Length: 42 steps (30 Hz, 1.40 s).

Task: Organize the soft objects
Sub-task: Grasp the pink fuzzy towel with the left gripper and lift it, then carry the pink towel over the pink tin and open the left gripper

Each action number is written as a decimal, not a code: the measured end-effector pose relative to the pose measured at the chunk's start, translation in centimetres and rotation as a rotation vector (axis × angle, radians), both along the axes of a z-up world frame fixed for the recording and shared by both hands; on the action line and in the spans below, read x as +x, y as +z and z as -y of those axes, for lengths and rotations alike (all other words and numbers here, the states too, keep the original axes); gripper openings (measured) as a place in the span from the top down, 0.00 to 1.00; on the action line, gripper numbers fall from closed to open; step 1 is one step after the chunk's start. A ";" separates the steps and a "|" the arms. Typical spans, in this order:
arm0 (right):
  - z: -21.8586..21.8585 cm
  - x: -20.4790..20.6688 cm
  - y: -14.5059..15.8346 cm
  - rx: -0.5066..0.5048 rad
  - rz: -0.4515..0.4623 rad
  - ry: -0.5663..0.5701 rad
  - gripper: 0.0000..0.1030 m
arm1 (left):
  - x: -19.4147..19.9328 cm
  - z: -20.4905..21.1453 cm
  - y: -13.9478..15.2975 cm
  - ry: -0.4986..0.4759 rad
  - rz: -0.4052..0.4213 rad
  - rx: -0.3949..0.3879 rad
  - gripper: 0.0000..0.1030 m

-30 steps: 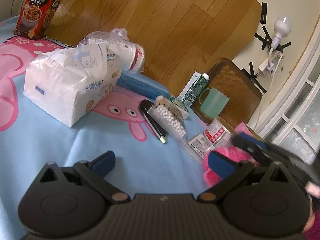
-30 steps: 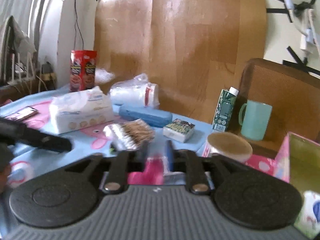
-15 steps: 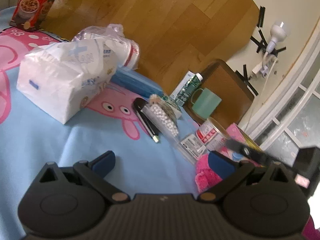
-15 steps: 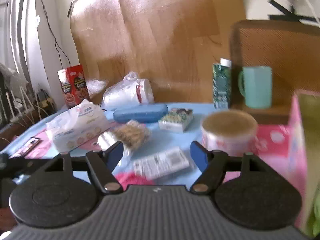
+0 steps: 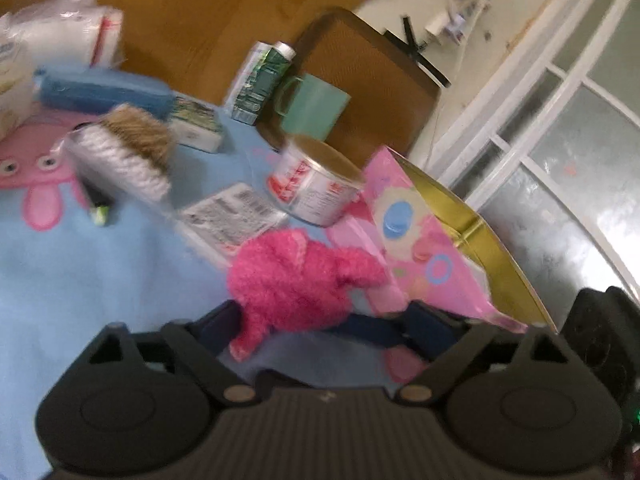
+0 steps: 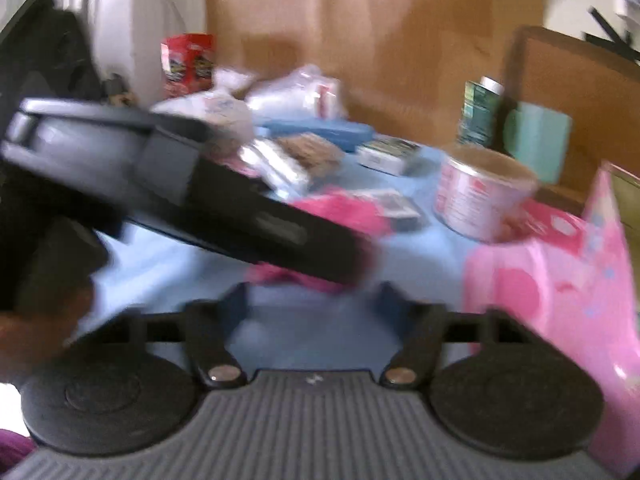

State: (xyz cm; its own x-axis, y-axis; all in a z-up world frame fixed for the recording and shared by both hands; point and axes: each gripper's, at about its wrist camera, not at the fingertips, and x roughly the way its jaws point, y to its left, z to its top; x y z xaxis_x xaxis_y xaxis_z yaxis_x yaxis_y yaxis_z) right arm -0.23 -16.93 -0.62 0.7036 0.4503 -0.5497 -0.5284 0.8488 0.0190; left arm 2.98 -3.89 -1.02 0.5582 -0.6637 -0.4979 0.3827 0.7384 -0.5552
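Pink fluffy toy (image 5: pixel 296 280) on blue cloth (image 5: pixel 100 280), at six o'clock from tin (image 5: pixel 316 184), now sits between left tool (image 5: pixel 324 326) jaws, just narrowed, not visibly clamped; right tool (image 6: pixel 314 300) apart, empty; grab imminent.

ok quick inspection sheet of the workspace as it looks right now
surface: light blue blanket with pink cartoon print, crowded
job's things: fluffy pink plush toy, lying beside an open pink cardboard box with gold lining
clutter: red-and-white round tin, mint green mug, green drink carton, clear pack of cotton swabs, long blue case
grippers: left gripper jaws just closing, plush between them, no firm grip seen; right gripper jaws just closing, nothing between them
cables: white cord and plug taped to the wall, blurred
surroundings: wooden board, frosted window
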 end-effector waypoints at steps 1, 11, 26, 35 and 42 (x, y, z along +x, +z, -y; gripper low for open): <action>-0.4 -0.3 0.0 -0.020 0.034 -0.026 0.42 | -0.2 0.5 0.4 -0.021 0.003 -0.014 0.13; 4.3 -4.7 3.7 0.009 0.334 -0.192 0.52 | -3.5 8.7 7.7 -0.289 0.256 0.009 0.17; 6.4 -3.9 1.0 0.048 0.188 -0.120 0.36 | 0.9 -0.4 4.7 0.053 0.066 -0.009 0.08; 2.1 1.3 0.7 0.031 0.057 -0.095 0.25 | 3.8 -0.6 2.6 0.055 0.064 0.010 0.03; 0.1 3.8 0.1 0.041 0.007 -0.086 0.50 | 4.2 0.0 1.5 0.024 0.035 -0.007 0.17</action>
State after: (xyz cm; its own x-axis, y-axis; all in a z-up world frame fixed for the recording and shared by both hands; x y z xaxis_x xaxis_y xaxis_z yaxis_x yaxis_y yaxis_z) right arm 3.53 -17.00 -0.51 0.7444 0.4102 -0.5270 -0.4538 0.8896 0.0514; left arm 7.22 -3.92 0.50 0.5912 -0.6530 -0.4733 0.3838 0.7440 -0.5470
